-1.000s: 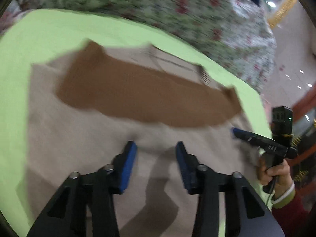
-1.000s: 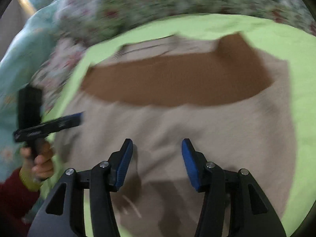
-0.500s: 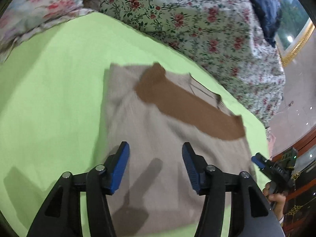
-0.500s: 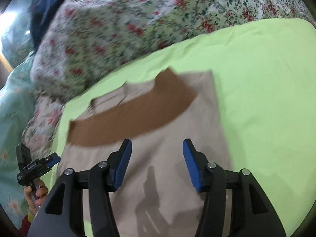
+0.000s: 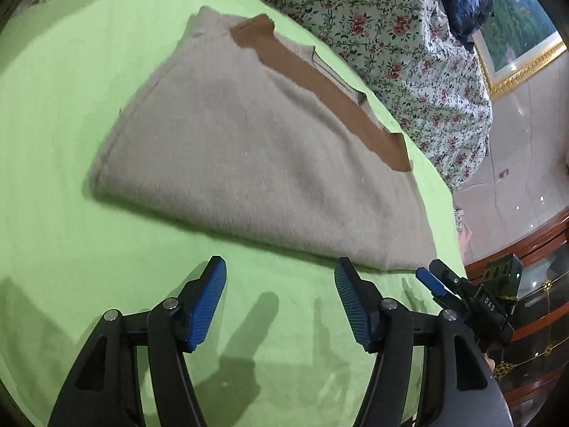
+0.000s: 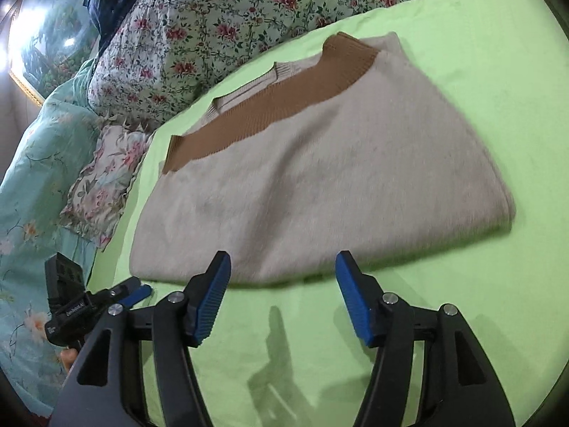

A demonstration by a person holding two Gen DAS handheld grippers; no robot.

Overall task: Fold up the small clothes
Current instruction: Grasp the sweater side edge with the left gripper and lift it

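Folded beige sweater [image 5: 256, 149], brown hem band [image 6: 270, 106] far side, flat on my green bed sheet [image 5: 71, 106]. My left hand-held gripper [image 5: 281, 299] and right hand-held gripper [image 6: 282, 293]: jaws opening, nothing between, near edge.

A bedroom at home: a bed under a lime-green sheet [image 5: 89, 114], a rumpled flowered quilt [image 6: 213, 25], a gold-framed landscape painting [image 5: 515, 32], and a polished wooden cabinet [image 5: 533, 259] on shiny floor tiles.
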